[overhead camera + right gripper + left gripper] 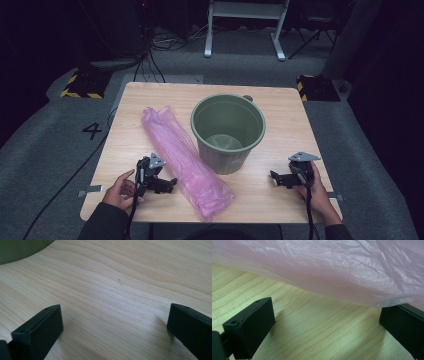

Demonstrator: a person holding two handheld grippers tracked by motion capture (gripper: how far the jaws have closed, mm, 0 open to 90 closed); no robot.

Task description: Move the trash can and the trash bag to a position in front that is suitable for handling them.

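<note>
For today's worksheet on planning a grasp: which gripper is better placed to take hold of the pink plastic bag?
Probably the left gripper: its open jaws point at the pink plastic bag close beside it. The right gripper rests beyond the green bucket, facing bare table.

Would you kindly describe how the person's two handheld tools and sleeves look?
Each tool, left and right, is black with two blocky, flat-faced jaws. A grey three-cornered plate sits on top of each, and a black cable trails back from it. The sleeves are dark.

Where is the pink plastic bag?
In the high view the pink plastic bag lies left of the green bucket, right beside the left hand-held gripper.
</note>
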